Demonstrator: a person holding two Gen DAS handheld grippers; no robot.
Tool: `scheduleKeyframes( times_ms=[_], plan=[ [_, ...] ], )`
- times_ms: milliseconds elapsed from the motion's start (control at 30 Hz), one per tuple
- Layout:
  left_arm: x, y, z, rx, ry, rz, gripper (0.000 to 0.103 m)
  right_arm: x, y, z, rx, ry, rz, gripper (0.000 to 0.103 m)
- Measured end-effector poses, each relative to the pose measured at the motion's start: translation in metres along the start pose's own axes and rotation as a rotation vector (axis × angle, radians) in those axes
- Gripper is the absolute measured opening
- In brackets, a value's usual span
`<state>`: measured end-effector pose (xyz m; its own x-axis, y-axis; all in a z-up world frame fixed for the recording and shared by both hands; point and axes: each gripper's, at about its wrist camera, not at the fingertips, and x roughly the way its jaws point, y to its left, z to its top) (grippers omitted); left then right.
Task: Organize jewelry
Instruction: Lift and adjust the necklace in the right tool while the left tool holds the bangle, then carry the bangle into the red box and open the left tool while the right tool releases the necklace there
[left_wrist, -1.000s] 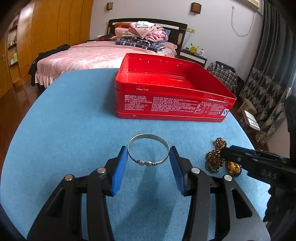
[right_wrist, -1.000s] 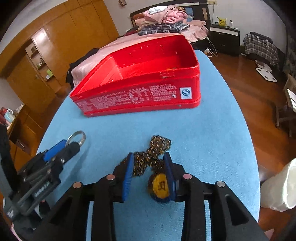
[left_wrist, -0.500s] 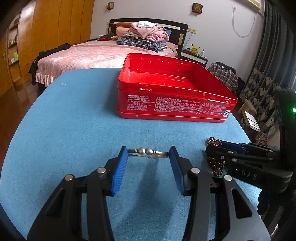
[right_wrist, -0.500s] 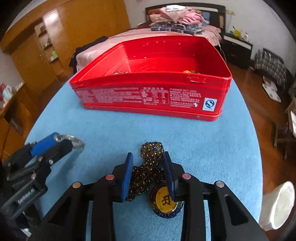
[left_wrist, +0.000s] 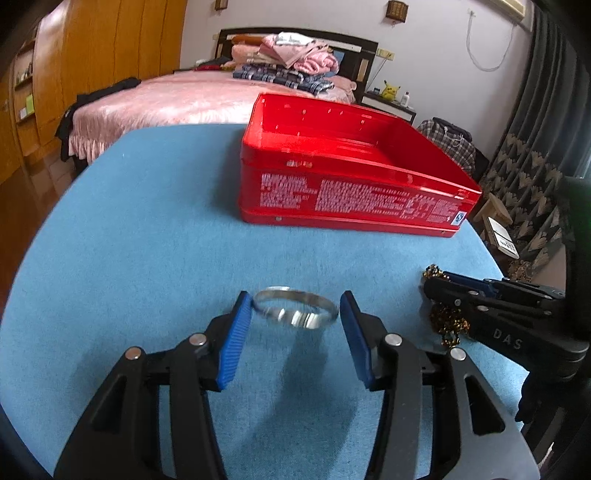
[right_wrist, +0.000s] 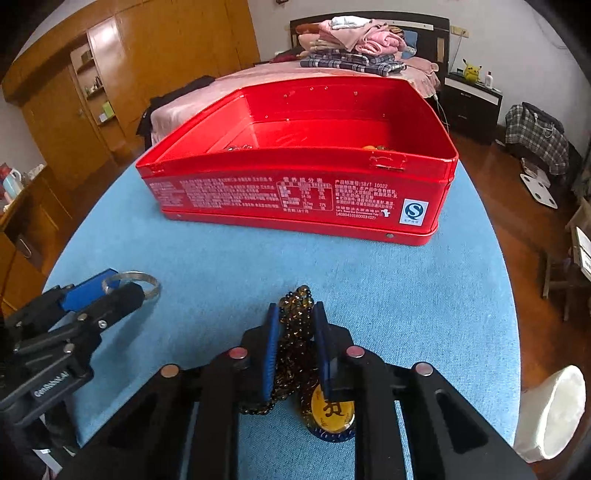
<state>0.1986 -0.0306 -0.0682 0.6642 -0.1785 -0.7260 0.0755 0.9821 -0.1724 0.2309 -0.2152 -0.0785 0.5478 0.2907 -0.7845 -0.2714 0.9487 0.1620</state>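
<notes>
Nearest, the left gripper (left_wrist: 295, 314) is holding a thin silver metal bangle (left_wrist: 296, 312) between its blue pads (left_wrist: 233, 343), lifted just off the blue felt tabletop (left_wrist: 147, 229). Beside it, the right gripper (right_wrist: 295, 334) is squeezing a brown beaded necklace (right_wrist: 295, 325) — its round yellow pendant (right_wrist: 331, 411) is lying under the jaws, at the near edge. Farther back — an open red metal tin (right_wrist: 306, 192) is sitting toward the far edge, small items inside.

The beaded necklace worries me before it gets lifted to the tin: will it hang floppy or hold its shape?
Probably floppy: the beaded necklace lies bunched in loose loops between the right tongs. Its yellow pendant looks like the heaviest part, so it would likely dangle and swing below the pinch.
</notes>
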Motion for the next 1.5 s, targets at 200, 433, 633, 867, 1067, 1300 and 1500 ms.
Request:
scheduleKeyframes(
  times_ms=[200, 433, 633, 867, 1067, 1300, 1500],
  plan=[
    [0.006, 0.005, -0.005, -0.015, 0.017, -0.002, 0.048, -0.002, -0.004, -0.003, 0.001, -0.006, 0.013, 0.019],
    [0.008, 0.006, -0.007, -0.021, 0.017, 0.001, 0.047, -0.003, -0.004, -0.003, -0.003, -0.009, 0.004, 0.019],
    [0.004, 0.006, -0.010, -0.027, 0.000, -0.007, 0.046, -0.006, -0.001, -0.004, -0.004, -0.019, -0.001, 0.017],
    [-0.008, -0.001, -0.003, -0.020, -0.051, -0.011, 0.046, -0.023, -0.007, 0.001, 0.018, -0.067, 0.011, 0.013],
    [-0.020, -0.007, 0.007, -0.011, -0.088, -0.027, 0.046, -0.036, -0.005, 0.009, 0.029, -0.099, 0.065, 0.013],
    [-0.026, -0.010, 0.024, -0.003, -0.117, -0.035, 0.046, -0.048, -0.007, 0.022, 0.040, -0.127, 0.092, 0.012],
    [-0.035, -0.013, 0.046, 0.005, -0.167, -0.046, 0.046, -0.060, -0.010, 0.037, 0.047, -0.174, 0.104, 0.012]
  ],
)
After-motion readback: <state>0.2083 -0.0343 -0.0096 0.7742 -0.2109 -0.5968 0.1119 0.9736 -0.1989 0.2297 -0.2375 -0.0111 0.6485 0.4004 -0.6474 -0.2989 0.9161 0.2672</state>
